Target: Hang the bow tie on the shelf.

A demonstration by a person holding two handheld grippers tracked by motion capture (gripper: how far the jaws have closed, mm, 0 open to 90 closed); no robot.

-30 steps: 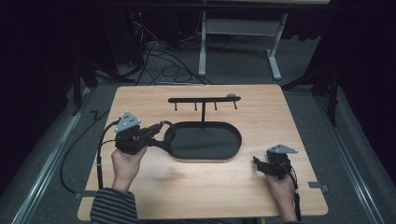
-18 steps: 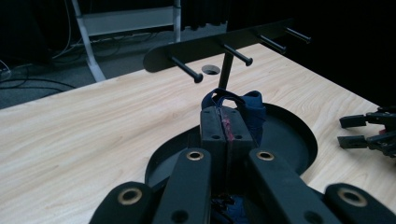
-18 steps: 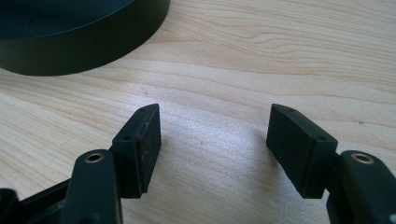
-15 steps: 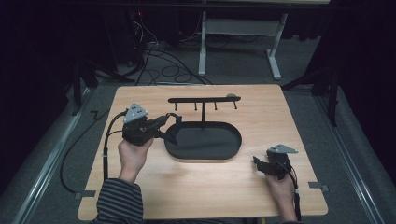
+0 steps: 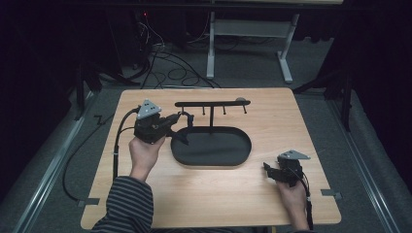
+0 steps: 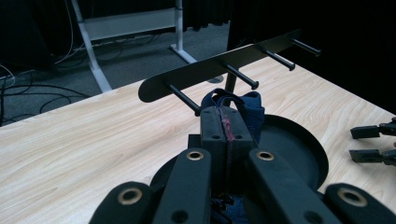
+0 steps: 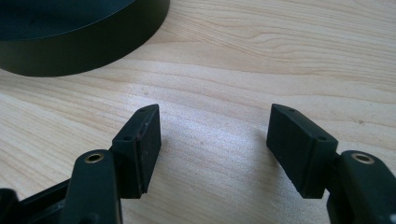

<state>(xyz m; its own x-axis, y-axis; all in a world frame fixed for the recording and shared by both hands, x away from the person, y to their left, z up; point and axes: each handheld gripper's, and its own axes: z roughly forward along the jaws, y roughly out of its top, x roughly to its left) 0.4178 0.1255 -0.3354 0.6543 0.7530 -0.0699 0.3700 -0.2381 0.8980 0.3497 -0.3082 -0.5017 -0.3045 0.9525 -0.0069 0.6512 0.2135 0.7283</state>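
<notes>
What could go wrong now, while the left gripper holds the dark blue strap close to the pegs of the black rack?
1. The left gripper pinches only a thin part of the dark blue strap, so it might slip out.
2. The loop is small and the nearest peg is thin; it may miss the peg.
3. Pushing against the rack could tip its stand on the tray.

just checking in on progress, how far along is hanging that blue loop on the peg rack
Done: the left gripper is shut on the blue loop and has it lifted above the black tray.
In hand: the loop sits just short of the nearest peg on the rack.
Left: slip it over a peg and let go. The right gripper rests open on the table, holding nothing.
</notes>
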